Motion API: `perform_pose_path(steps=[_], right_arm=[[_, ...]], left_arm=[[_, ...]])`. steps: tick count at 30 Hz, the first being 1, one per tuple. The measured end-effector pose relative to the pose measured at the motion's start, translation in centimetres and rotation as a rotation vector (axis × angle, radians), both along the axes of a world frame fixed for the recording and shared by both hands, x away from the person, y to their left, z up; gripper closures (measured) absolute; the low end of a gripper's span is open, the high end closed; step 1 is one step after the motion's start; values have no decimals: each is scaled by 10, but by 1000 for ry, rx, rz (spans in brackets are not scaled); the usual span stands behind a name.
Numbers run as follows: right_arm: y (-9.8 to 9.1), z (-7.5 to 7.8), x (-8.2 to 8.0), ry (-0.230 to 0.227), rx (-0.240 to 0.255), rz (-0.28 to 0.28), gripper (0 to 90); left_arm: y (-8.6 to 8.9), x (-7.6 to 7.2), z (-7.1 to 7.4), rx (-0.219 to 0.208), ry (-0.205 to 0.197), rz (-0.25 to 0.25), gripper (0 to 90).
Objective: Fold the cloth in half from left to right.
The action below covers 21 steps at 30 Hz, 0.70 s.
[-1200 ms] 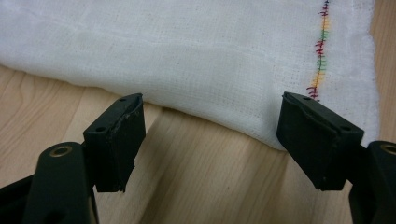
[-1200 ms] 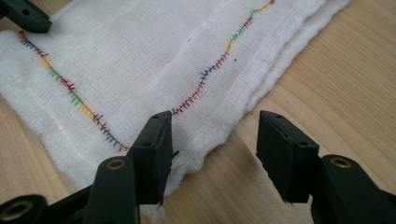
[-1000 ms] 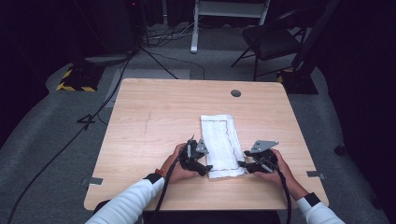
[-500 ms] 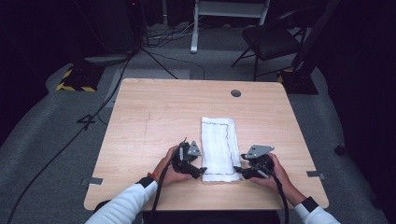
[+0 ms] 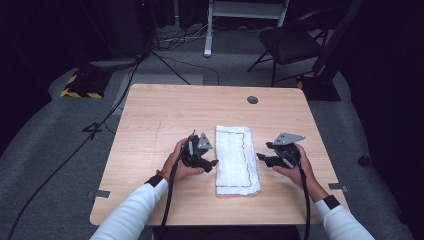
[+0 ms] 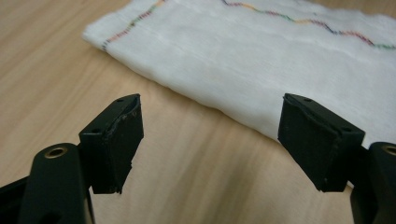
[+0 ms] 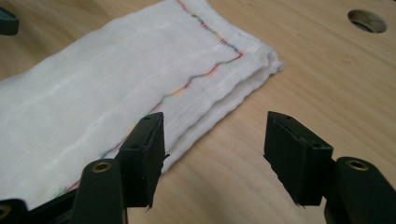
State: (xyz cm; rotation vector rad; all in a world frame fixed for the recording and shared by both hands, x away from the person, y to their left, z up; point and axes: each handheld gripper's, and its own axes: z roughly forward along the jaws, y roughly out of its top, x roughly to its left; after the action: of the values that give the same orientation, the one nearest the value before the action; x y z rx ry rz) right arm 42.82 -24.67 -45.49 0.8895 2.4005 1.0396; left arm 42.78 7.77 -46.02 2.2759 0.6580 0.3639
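Observation:
A white folded cloth (image 5: 236,159) with a coloured stitched line lies flat on the wooden table (image 5: 165,115), long side running away from me. My left gripper (image 5: 212,162) hovers just off its left edge, open, with bare wood between the jaws. In the left gripper view the cloth (image 6: 261,60) lies just beyond the left gripper (image 6: 210,135). My right gripper (image 5: 260,157) hovers off the right edge, open. Its jaws have just been opening, with nothing between them. In the right gripper view the right gripper (image 7: 215,154) straddles bare wood next to the cloth's folded edge (image 7: 107,93).
A round cable hole (image 5: 252,100) sits in the table's far right part, and shows as the hole (image 7: 367,20) in the right gripper view. Beyond the table stand a dark chair (image 5: 290,45) and a white frame (image 5: 245,10), with cables on the floor.
Both hands have pulled slightly outward from the cloth's edges, then risen and moved farther up the table. The cloth has stayed where it lay.

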Motion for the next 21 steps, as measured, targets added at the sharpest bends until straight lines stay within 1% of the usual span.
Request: perform_pose_path(steps=[1, 2, 3, 4, 6, 8, 10, 11, 13, 15, 17, 18, 20, 21], right_arm=[[1, 1, 5, -1, -1, -6, 389], [3, 1, 10, -10, -10, -14, 389], [4, 1, 15, -13, -10, -21, 390], [5, 1, 20, -7, 2, -21, 392], [9, 1, 30, -10, -6, -26, 392], [13, 1, 39, -9, -5, -29, 395], [17, 1, 47, -12, -9, -40, 397], [19, 1, 52, -13, -13, -43, 401], [23, 0, 60, -13, -21, -51, 434], [27, -1, 69, 7, -10, -53, 433], [31, -3, 77, 9, -30, -61, 433], [32, -5, 80, 13, -31, -69, 436], [35, -7, 88, 28, -22, -80, 446], [36, -7, 91, 32, -24, -88, 446]], left_arm=[[0, 6, 1, -9, 8, 4, 225], [-1, 10, 2, -10, -1, 13, 221], [-2, 15, 2, -4, -9, 24, 219], [-3, 20, 2, -3, -8, 28, 220], [-5, 30, 0, 8, -14, 35, 219], [-9, 42, -2, 21, -5, 52, 219], [-12, 50, -4, 27, -11, 56, 218], [-14, 55, -4, 32, -7, 61, 218], [-16, 63, -8, 29, 10, 69, 217], [-20, 71, -11, 44, 13, 75, 217], [-23, 77, -13, 44, 13, 85, 218], [-23, 81, -14, 44, 18, 90, 218], [-24, 88, -15, 26, 30, 111, 217], [-24, 90, -16, 20, 28, 121, 218]])
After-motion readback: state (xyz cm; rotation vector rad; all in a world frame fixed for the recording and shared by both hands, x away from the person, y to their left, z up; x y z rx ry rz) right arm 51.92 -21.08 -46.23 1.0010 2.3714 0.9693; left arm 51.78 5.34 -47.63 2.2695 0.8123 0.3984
